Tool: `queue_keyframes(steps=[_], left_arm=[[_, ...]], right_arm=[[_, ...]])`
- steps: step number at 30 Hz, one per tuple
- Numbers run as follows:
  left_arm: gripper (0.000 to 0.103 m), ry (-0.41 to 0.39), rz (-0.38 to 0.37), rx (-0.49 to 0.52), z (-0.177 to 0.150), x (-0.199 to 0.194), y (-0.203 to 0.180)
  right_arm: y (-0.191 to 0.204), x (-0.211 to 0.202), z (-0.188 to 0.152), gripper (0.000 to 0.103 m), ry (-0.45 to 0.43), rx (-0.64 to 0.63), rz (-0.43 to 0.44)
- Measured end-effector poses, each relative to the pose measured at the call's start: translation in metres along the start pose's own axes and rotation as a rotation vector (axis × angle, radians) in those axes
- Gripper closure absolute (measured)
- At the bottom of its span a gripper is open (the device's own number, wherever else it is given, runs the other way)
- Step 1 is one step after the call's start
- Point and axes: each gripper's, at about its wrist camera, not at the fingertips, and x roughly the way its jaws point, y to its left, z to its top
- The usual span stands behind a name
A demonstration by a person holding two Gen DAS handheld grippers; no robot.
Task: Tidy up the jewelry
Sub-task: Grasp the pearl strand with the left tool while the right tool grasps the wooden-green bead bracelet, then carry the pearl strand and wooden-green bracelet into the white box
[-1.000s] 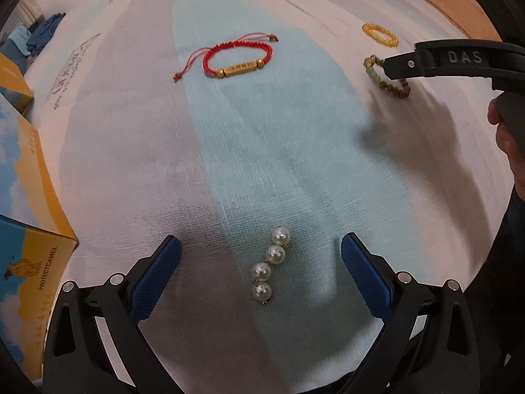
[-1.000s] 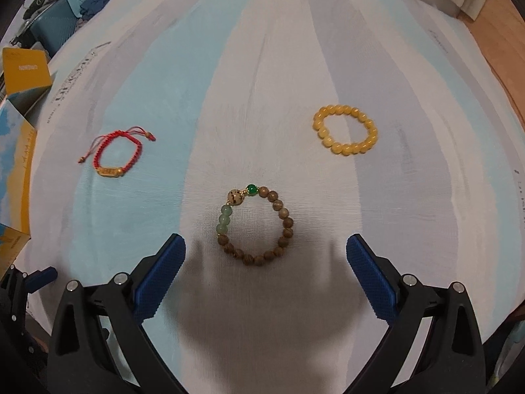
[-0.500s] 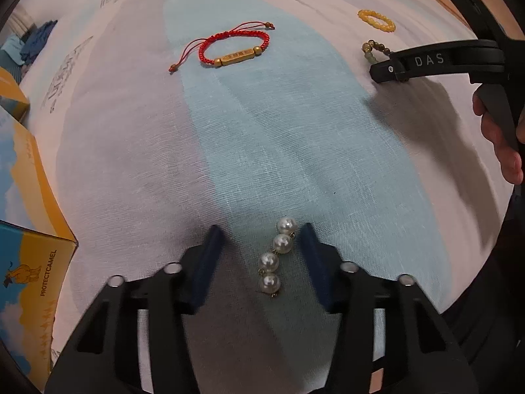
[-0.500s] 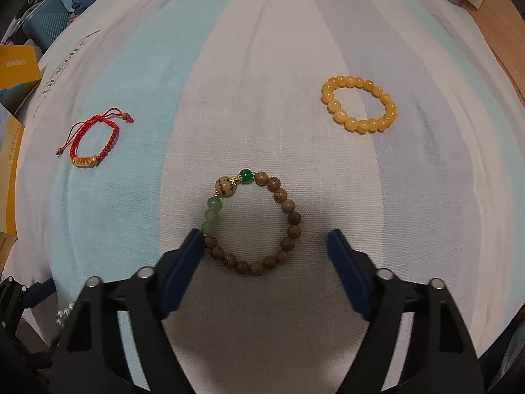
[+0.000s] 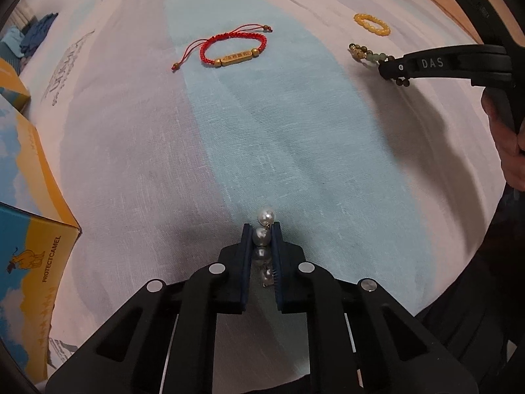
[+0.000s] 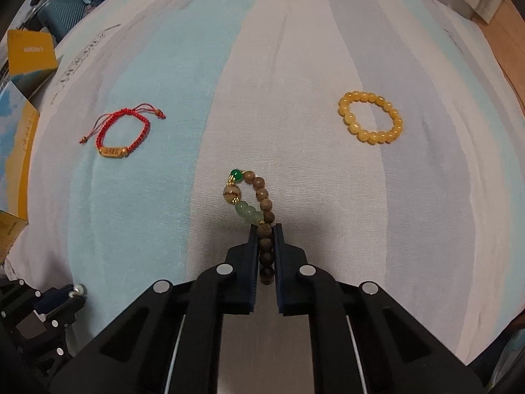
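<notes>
My left gripper (image 5: 262, 229) is shut on a short pearl strand (image 5: 265, 217); one pearl sticks out past the tips, the others sit between the pads. My right gripper (image 6: 265, 229) is shut on a brown and green bead bracelet (image 6: 252, 197), squeezed narrow, its green end lying on the cloth ahead. A red cord bracelet (image 5: 233, 49) with a gold bar and a yellow bead bracelet (image 6: 370, 118) lie loose on the striped cloth. In the left wrist view the right gripper (image 5: 390, 69) covers part of the brown bracelet (image 5: 366, 54).
Yellow and blue cardboard boxes (image 5: 23, 216) stand at the left edge of the striped cloth (image 5: 295, 151); they also show in the right wrist view (image 6: 19, 144). Blue items (image 6: 65, 10) lie at the far left. A hand (image 5: 505, 138) holds the right gripper.
Both grippers went from wide open to shut. The left one closed on the pearl strand, the right one on the brown and green bracelet, squeezing its ring flat.
</notes>
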Motion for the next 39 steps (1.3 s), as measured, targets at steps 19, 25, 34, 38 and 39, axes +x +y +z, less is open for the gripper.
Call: queue_keyframes(steps=[19, 25, 34, 38, 39], left_arm=[[0.093, -0.039, 0.017, 0.007, 0.0, -0.031, -0.019], [0.093, -0.089, 0.042, -0.032, 0.0, -0.058, -0.011], [0.093, -0.154, 0.082, -0.104, -0.003, -0.101, 0.011], [0.093, -0.188, 0.104, -0.132, -0.005, -0.122, 0.025], [0.093, -0.194, 0.109, -0.139, -0.006, -0.126, 0.028]], right_arm=[[-0.002, -0.036, -0.007, 0.096, -0.048, 0.023, 0.009], [0.007, -0.058, -0.008, 0.096, -0.081, 0.012, 0.01], [0.041, -0.092, -0.007, 0.096, -0.131, -0.032, 0.031], [0.062, -0.106, -0.005, 0.096, -0.151, -0.054, 0.044], [0.066, -0.108, -0.005, 0.096, -0.155, -0.06, 0.047]])
